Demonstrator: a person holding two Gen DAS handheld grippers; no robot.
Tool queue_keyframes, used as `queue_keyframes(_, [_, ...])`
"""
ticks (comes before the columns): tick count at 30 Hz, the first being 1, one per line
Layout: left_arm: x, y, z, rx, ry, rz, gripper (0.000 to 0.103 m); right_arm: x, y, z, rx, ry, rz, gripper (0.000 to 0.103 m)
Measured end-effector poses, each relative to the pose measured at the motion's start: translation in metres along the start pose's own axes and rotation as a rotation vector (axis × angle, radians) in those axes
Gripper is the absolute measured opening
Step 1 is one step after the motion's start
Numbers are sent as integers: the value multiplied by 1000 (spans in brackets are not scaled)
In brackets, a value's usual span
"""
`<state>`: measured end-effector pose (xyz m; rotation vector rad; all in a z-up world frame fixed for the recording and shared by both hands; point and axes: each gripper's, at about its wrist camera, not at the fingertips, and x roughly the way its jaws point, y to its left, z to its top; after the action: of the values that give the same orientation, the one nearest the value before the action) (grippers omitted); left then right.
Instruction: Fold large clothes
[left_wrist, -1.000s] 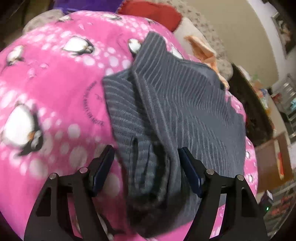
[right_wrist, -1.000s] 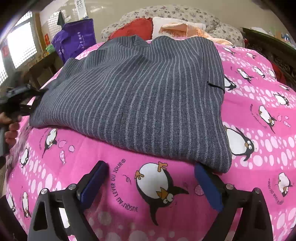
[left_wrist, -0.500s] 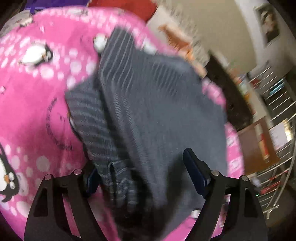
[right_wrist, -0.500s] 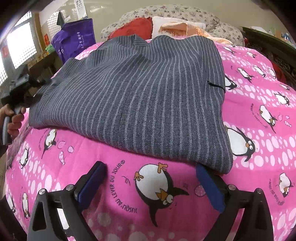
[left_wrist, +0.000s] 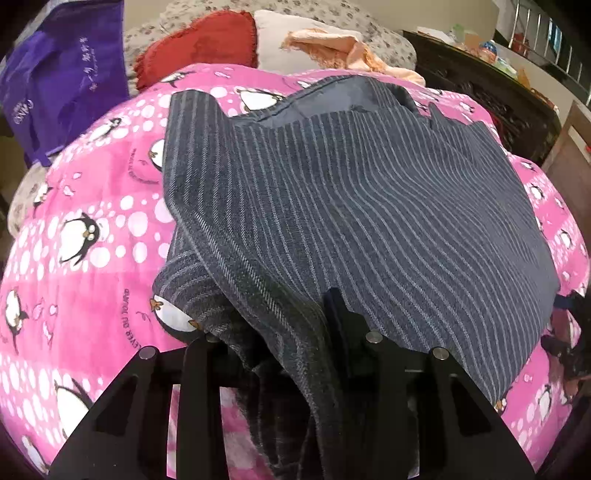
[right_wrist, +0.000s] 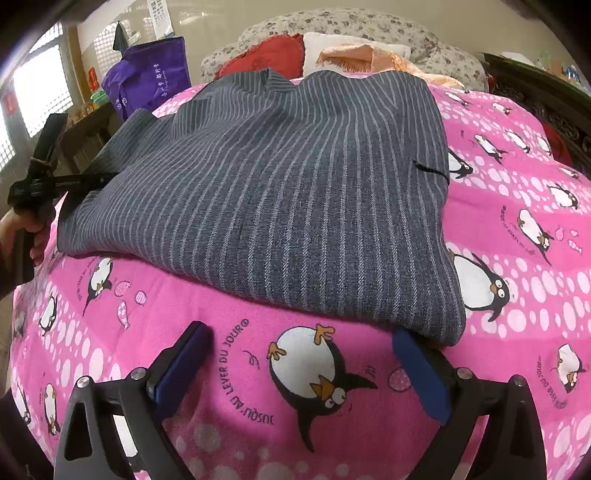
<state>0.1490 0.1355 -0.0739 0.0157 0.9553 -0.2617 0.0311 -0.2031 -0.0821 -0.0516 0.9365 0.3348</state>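
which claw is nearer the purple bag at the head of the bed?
Left. The left claw grips the grey pinstriped garment at the bed edge just below the purple fabric bag. The right claw hangs open over the pink penguin blanket, garment between.

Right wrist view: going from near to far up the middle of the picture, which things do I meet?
Right gripper → pink penguin blanket → grey striped garment → red cushion → floral pillow.

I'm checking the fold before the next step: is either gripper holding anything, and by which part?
The left gripper, its fingers just closing, pinches the striped grey garment by a bunched edge at its near side. The right gripper is open and holds nothing.
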Motion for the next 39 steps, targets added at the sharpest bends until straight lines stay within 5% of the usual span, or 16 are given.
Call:
queue_keyframes(4, [9, 14, -7, -24, 2, 30, 80, 0, 1, 0, 1, 0, 0, 99])
queue_keyframes(9, [5, 23, -20, -51, -29, -7, 83, 0, 0, 0, 3, 1, 7, 100])
queue_keyframes(11, [0, 21, -23, -52, -19, -33, 77, 1, 0, 0, 3, 1, 6, 100])
queue_keyframes(12, [-3, 18, -24, -42, -9, -76, 64, 1, 0, 0, 3, 1, 6, 100])
queue_keyframes(16, [-6, 14, -24, -1, -11, -78, 45, 2, 0, 0, 4, 3, 5, 103])
queue_keyframes(22, [-2, 36, -12, -176, 22, -217, 16, 1, 0, 1, 7, 8, 5, 102])
queue_keyframes(23, [-6, 37, -8, -208, 18, -249, 15, -2, -1, 2, 10, 6, -1, 100])
queue_keyframes(25, [-23, 37, 3, -280, -16, -331, 14, -13, -8, 3, 41, -11, -17, 78])
queue_keyframes(27, [-41, 30, 15, -324, -52, -429, 14, -32, -27, 3, 84, -52, -44, 73])
queue_keyframes(31, [-63, -3, 42, -366, -92, -543, 14, -67, -65, -4, 5, -152, -349, 73])
queue_keyframes(34, [-65, -36, 61, -401, -113, -551, 14, -68, -108, -17, -30, -122, -579, 72])
queue_keyframes(37, [-61, -74, 77, -419, -122, -534, 14, -65, -150, -30, 93, -89, -534, 54])
queue_keyframes(39, [-55, -103, 86, -416, -117, -526, 14, -60, -164, -39, 161, -88, -486, 54])
